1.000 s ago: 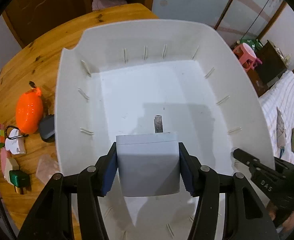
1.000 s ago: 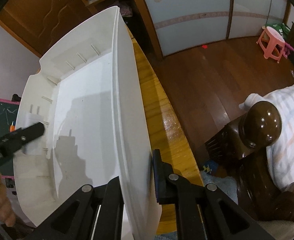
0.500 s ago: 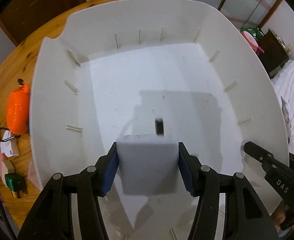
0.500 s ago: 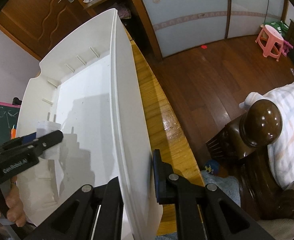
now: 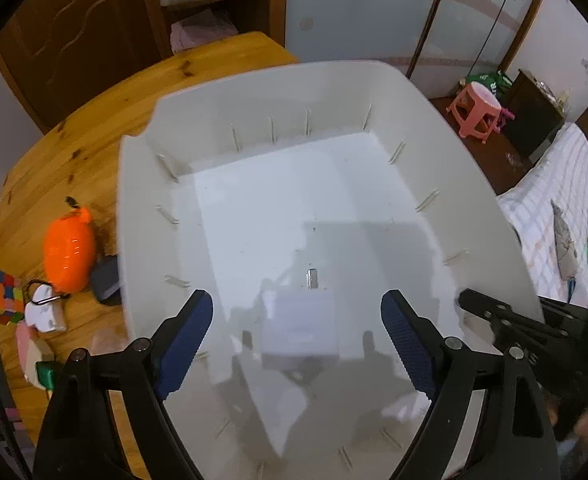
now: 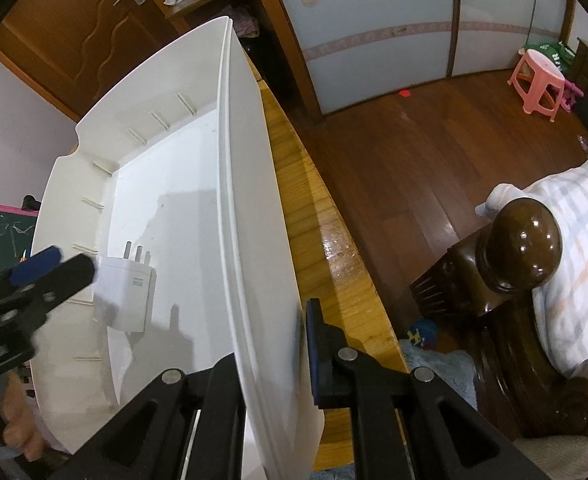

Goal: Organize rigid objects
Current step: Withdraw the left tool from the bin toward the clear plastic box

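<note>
A round wooden table (image 5: pixel 94 120) carries a large white plastic bin (image 5: pixel 333 92). To the bin's left on the table lie an orange egg-shaped toy (image 5: pixel 69 254), a dark grey object (image 5: pixel 106 284) touching the bin's outer wall, a multicoloured puzzle cube (image 5: pixel 0 296) and a small white item on a clip ring (image 5: pixel 46 312). A pink stool (image 6: pixel 539 78) stands on the wooden floor beyond the table, and a bed with a striped cover (image 6: pixel 573 248) and a dark carved bedpost (image 6: pixel 525 240) is close by.

The left hand-held gripper (image 5: pixel 297 334) hangs over the bin; its jaws have just been opening and now stand wide, blue pads (image 5: pixel 186 340) apart from everything. Between and below them is the white plug adapter (image 6: pixel 124 296), a blocky charger with metal prongs pointing away. It is blurred from above, so whether it rests on the bin floor cannot be told.

The right hand-held gripper (image 6: pixel 270 344) is clamped on the bin's near side wall, one jaw inside and one outside.
</note>
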### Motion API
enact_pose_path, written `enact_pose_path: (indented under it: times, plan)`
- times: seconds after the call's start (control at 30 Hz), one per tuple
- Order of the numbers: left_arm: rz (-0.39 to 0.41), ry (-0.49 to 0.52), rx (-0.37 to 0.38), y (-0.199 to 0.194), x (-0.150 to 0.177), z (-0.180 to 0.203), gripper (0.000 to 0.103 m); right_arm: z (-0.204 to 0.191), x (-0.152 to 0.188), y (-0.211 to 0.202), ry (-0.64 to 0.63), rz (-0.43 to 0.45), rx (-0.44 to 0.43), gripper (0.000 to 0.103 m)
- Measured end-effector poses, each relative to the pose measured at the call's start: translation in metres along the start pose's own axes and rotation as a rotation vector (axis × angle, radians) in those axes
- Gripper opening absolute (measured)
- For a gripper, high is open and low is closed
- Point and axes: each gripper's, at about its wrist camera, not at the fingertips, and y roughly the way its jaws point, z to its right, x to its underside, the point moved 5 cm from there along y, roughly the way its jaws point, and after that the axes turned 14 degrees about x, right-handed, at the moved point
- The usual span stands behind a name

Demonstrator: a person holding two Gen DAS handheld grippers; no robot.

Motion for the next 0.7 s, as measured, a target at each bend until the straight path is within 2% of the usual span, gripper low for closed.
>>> enact_pose_path:
  times: [0.33, 0.7]
  plan:
    - [0.119, -0.026, -0.042, -0.068, 0.007, -0.012, 0.088, 0.003, 0.000, 0.000, 0.027, -0.001, -0.010, 0.009]
    - [0.240, -0.077, -0.113, -0.133, 0.039, -0.044, 0.088, 0.006, 0.000, 0.002, 0.051, -0.004, -0.026, 0.009]
